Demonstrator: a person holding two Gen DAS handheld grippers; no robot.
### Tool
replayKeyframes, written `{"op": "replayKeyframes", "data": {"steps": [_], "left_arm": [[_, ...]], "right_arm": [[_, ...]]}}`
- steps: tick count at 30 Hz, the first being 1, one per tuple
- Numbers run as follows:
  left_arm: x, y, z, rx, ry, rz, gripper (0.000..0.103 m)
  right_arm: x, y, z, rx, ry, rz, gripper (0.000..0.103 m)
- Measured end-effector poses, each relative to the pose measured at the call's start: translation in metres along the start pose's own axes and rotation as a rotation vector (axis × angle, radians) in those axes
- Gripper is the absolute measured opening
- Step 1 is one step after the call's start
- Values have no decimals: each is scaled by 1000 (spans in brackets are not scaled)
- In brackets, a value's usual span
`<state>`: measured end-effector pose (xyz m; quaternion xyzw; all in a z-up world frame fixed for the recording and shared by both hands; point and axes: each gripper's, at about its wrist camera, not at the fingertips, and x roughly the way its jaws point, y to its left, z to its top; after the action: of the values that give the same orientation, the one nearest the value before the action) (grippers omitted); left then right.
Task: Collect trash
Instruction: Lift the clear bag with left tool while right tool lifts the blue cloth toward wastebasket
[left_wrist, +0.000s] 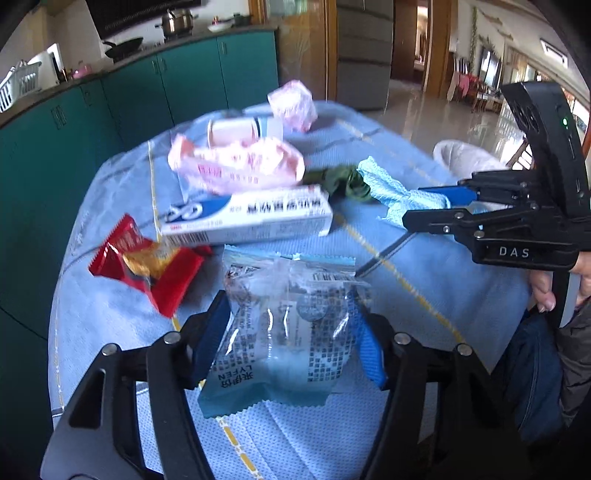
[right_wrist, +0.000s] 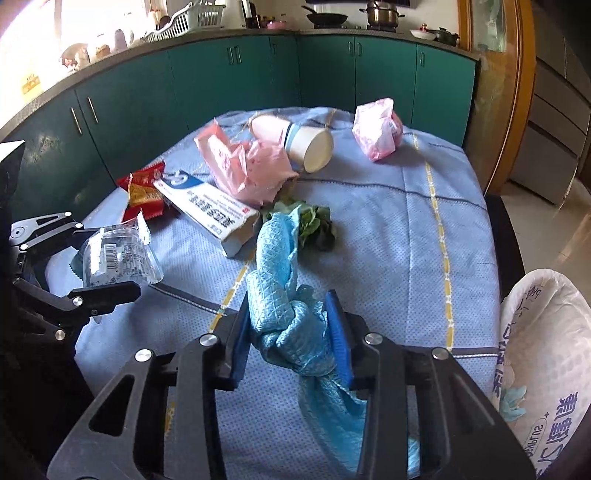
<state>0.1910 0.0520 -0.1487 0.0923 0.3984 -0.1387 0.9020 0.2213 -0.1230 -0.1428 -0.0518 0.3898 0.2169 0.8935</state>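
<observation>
A: What's hard to read here?

B: In the left wrist view the pink wrappers (left_wrist: 236, 162) and the white-and-blue carton (left_wrist: 247, 216) are blurred, so their print is unreadable. The red snack packet (left_wrist: 144, 262) lies at the left, partly under the carton's end. The white bag (right_wrist: 543, 369) is cut off at the right edge of the right wrist view.

A: And the left gripper (left_wrist: 288, 336)?

B: Its blue pads are pressed against both sides of a clear plastic wrapper (left_wrist: 284, 332), gripping it just above the blue tablecloth (left_wrist: 424, 295).

A: The right gripper (right_wrist: 290, 332)?

B: Clamped on a crumpled blue cloth wipe (right_wrist: 291, 325), whose far end reaches the green leafy scrap (right_wrist: 317, 225). A paper cup (right_wrist: 306, 146) lies on its side beyond, and a pink tissue pack (right_wrist: 376, 129) sits apart to the right.
</observation>
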Motion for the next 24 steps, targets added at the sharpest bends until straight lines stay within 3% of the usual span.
{"op": "replayKeyframes", "data": {"steps": [15, 21, 24], "left_arm": [[-19, -12, 24, -82, -149, 88, 65], [-28, -48, 47, -105, -252, 43, 65], [-27, -70, 63, -99, -285, -31, 65]], "right_arm": [[-63, -38, 6, 144, -251, -4, 38], [-83, -61, 1, 223, -333, -75, 38], [-100, -83, -10, 266, -346, -134, 38]]}}
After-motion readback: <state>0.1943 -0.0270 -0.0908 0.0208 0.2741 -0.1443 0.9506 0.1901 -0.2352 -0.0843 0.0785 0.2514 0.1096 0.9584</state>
